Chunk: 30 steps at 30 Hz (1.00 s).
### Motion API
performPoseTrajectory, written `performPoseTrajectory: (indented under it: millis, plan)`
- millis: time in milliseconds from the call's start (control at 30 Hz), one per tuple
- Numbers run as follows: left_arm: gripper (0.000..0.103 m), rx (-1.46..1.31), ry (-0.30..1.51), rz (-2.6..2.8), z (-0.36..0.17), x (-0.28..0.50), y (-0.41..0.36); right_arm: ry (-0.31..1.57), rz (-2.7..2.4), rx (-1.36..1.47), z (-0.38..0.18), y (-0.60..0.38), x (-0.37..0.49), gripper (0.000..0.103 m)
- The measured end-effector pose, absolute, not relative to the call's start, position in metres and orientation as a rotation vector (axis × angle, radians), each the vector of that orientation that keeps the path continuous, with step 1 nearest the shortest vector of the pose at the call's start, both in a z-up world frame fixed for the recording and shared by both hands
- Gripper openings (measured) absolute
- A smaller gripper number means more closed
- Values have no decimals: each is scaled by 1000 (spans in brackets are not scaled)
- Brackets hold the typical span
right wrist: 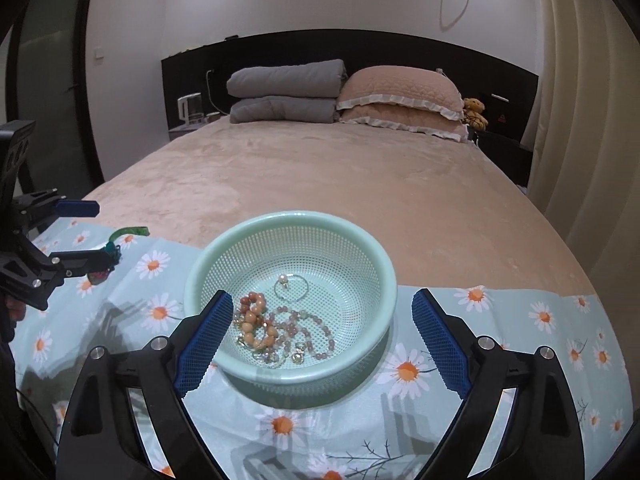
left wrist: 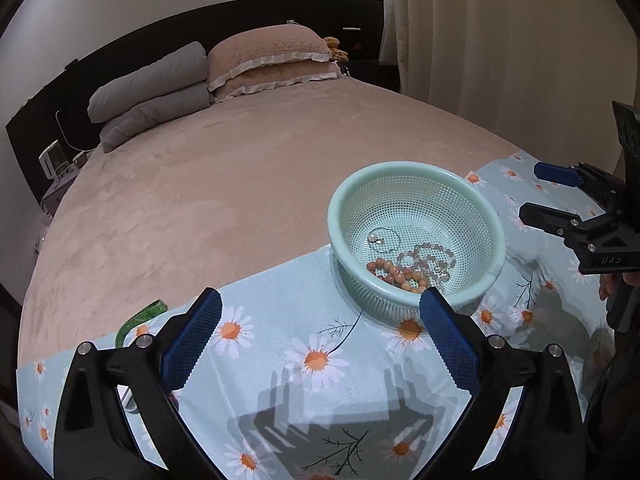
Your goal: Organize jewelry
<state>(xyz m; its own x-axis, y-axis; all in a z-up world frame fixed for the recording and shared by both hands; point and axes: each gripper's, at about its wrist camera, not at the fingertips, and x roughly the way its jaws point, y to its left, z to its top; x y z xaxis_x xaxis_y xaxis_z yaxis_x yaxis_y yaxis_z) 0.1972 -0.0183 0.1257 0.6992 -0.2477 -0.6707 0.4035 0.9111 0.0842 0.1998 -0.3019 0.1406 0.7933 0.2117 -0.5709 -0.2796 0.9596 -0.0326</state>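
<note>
A mint green perforated basket stands on a daisy-print cloth on the bed. It holds an orange bead bracelet, a pink bead strand and a thin ring with a pearl. A green bangle lies on the cloth's left edge. My left gripper is open and empty, left of the basket. My right gripper is open and empty, just in front of the basket.
The beige bed cover stretches beyond the cloth. Grey folded quilts and pink pillows lie at the dark headboard. A curtain hangs on the right. A nightstand with a kettle stands at the left.
</note>
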Motion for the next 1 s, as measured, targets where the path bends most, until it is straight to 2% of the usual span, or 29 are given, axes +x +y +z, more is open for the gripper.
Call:
performPoseTrajectory:
  millis: [567, 667, 1000]
  plan:
    - [97, 352, 594, -188, 148, 90, -29, 595, 312, -169, 174, -266, 122, 90]
    - [97, 321, 559, -141, 148, 72, -26, 582, 317, -169, 177, -263, 107, 91]
    - [97, 187, 605, -39, 133, 41, -6, 603, 272, -152, 166, -260, 73, 95]
